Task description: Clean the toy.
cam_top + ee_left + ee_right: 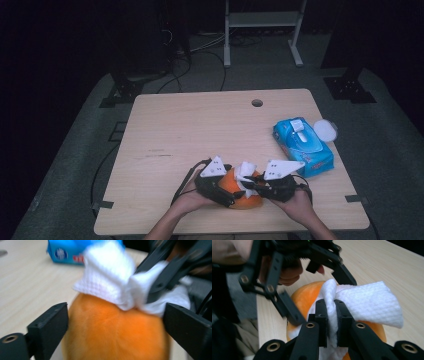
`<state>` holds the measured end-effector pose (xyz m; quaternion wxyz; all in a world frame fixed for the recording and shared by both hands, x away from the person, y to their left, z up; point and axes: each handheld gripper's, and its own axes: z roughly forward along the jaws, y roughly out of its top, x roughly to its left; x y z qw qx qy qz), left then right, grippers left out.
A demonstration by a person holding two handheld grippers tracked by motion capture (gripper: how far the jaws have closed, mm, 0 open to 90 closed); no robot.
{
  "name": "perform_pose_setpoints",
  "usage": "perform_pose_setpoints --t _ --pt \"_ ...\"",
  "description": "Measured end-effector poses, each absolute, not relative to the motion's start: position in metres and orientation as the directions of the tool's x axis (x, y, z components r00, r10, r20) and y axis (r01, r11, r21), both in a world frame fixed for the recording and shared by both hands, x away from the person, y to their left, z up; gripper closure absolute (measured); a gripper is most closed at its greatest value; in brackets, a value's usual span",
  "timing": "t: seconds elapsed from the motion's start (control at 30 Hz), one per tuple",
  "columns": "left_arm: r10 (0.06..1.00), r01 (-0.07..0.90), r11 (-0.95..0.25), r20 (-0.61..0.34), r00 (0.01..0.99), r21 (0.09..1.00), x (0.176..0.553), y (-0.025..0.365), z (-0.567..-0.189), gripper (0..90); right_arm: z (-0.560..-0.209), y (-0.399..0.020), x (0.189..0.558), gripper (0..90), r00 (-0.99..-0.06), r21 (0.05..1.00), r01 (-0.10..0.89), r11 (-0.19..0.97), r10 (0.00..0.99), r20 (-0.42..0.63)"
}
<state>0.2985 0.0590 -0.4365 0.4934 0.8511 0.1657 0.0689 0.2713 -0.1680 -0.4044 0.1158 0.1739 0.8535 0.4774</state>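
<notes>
Here, the round orange fuzzy ball sits between the left gripper's spread fingers; the white textured wipe, pinched by the right gripper, should be rubbed gently atop it.

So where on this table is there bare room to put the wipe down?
The table's left half and the far strip around the round hole are bare. The near edge is crowded: both tools flank the orange ball, the right tool pinching the white wipe. The blue wipe pack takes the right edge.
</notes>
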Motion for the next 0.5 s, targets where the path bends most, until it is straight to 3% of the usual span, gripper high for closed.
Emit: perform_pose_setpoints --t 0.07,0.13,0.23,0.5 --pt "0.35 0.217 -0.44 -0.057 0.935 0.871 0.298 0.062 -0.437 14.8 -0.402 -0.168 0.271 82.0 -0.904 0.85 0.18 0.494 0.424 -0.054" --pt "0.342 0.206 -0.453 -0.044 0.939 0.867 0.298 0.061 -0.435 15.2 -0.399 -0.174 0.275 82.1 -0.896 0.858 0.191 0.476 0.441 -0.046" --pt "0.331 0.2 -0.452 -0.045 0.943 0.87 0.298 0.063 -0.435 14.8 -0.395 -0.191 0.281 82.2 -0.864 0.869 0.223 0.441 0.502 -0.033" --pt "0.33 0.205 -0.458 -0.049 0.943 0.865 0.298 0.061 -0.438 9.6 -0.404 -0.203 0.287 82.0 -0.854 0.862 0.286 0.419 0.519 0.032"
